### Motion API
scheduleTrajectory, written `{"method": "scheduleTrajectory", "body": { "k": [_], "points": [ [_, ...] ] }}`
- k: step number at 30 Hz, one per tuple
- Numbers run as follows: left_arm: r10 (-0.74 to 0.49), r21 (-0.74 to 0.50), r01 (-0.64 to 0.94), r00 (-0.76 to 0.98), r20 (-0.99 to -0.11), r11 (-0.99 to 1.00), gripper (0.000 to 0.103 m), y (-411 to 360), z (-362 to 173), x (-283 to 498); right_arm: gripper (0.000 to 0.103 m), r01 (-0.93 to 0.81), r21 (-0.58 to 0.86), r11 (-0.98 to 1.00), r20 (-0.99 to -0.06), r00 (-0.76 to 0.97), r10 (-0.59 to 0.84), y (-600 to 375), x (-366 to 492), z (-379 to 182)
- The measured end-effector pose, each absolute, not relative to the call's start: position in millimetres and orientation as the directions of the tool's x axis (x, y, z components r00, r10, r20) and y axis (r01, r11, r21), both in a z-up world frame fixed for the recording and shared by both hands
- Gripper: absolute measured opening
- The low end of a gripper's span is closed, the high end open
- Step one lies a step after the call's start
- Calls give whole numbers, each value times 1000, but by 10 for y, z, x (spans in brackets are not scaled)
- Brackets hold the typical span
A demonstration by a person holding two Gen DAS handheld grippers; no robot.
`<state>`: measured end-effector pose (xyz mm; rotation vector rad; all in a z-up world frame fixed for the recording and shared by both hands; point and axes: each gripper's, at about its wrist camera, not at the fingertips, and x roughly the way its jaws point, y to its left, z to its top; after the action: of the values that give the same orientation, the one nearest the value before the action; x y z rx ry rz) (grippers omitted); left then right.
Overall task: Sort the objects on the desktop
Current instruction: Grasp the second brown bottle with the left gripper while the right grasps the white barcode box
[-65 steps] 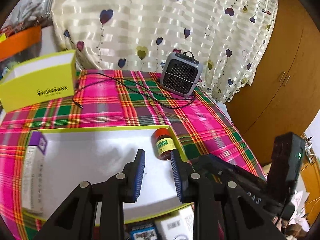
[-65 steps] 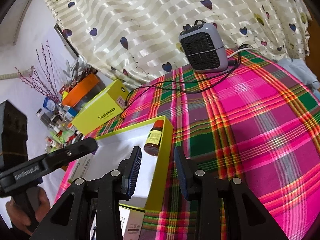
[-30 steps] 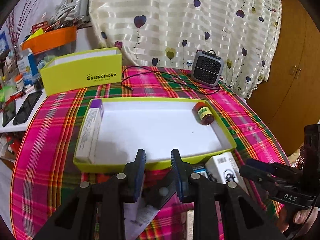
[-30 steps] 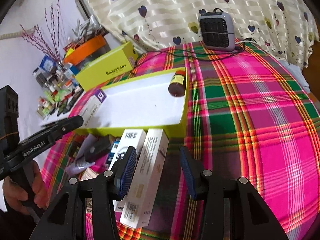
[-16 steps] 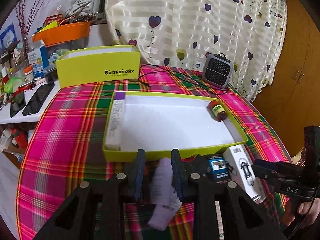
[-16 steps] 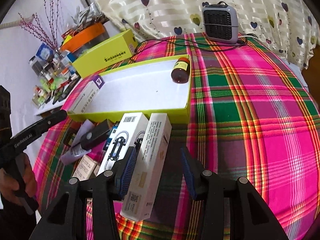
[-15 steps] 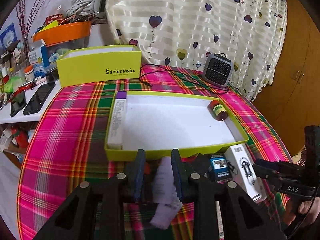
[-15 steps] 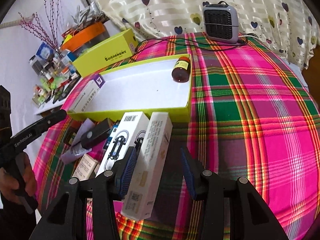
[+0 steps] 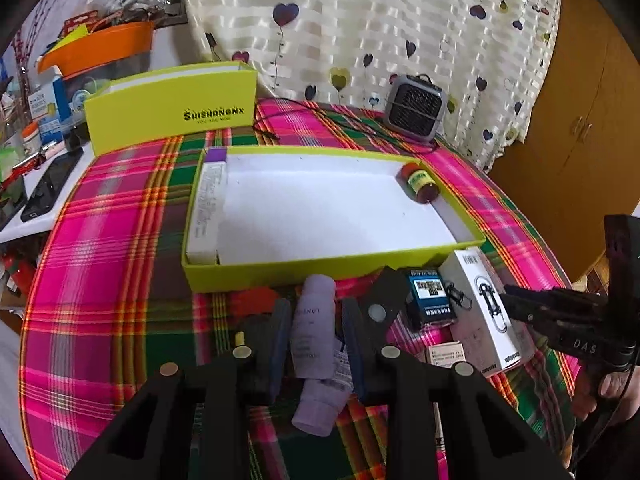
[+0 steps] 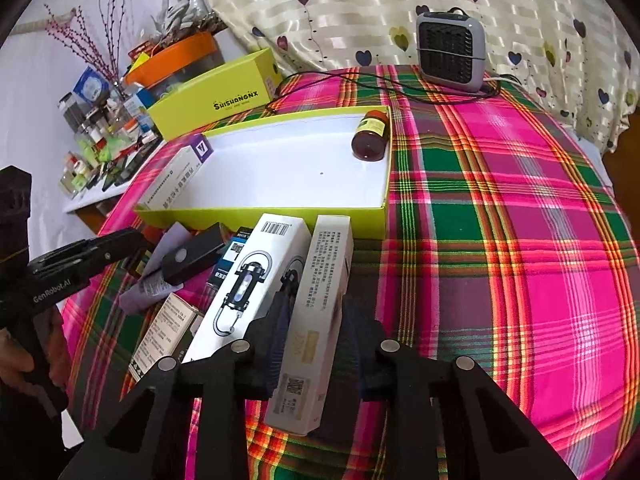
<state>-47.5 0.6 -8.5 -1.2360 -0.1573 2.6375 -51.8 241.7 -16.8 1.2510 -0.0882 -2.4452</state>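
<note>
On a round table under a pink-and-green plaid cloth [image 10: 500, 208], a shallow yellow-green tray [image 9: 320, 266] serves as the landmark for a desktop sort. Inside it, a long white carton with a purple end [image 9: 208, 204] lies along the left wall, and a small brown bottle with a red cap [image 9: 418, 182] lies on its side in the far right corner. Just in front of the tray's near wall, the left gripper [image 9: 316, 340] is lowered over a lavender tube [image 9: 314, 344], its jaws parted and set on either side of the tube; whether the pads touch it cannot be told. Toward the tray's near right corner, the right gripper [image 10: 314, 332] straddles a tall white box printed with small text [image 10: 316, 320], jaws open about the box's width, contact unclear. Beside that box lies a white box picturing a carabiner light [image 10: 244, 288], with a small blue-labelled box [image 9: 430, 296] and a black device [image 10: 192, 254] close by. Behind the tray stand a yellow box lettered "SHISHANGNX" [image 9: 172, 110] and a grey fan heater [image 10: 450, 52].
</note>
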Motion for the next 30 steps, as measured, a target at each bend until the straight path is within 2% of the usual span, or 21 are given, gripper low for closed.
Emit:
{"method": "scheduleTrajectory", "body": {
  "k": [12, 15, 19, 22, 30],
  "points": [
    [254, -200, -157, -590, -766, -967, 27, 5, -193, -524, 28, 290, 204, -935, -787, -519, -333, 2428, -554, -215],
    [264, -213, -156, -609, -748, -964, 27, -40, -105, -488, 28, 287, 203, -936, -788, -519, -330, 2436, -557, -220],
    [221, -181, -128, -652, -726, -975, 27, -155, 20, -454, 28, 277, 205, -939, -787, -524, -327, 2470, -563, -217],
    [181, -161, -90, -640, -747, -983, 27, -226, -56, -486, 28, 277, 205, -939, -786, -524, -327, 2474, -566, -220],
    [173, -158, -78, -613, -771, -984, 30, -222, -204, -467, 28, 279, 197, -940, -787, -526, -322, 2466, -570, -206]
  ]
}}
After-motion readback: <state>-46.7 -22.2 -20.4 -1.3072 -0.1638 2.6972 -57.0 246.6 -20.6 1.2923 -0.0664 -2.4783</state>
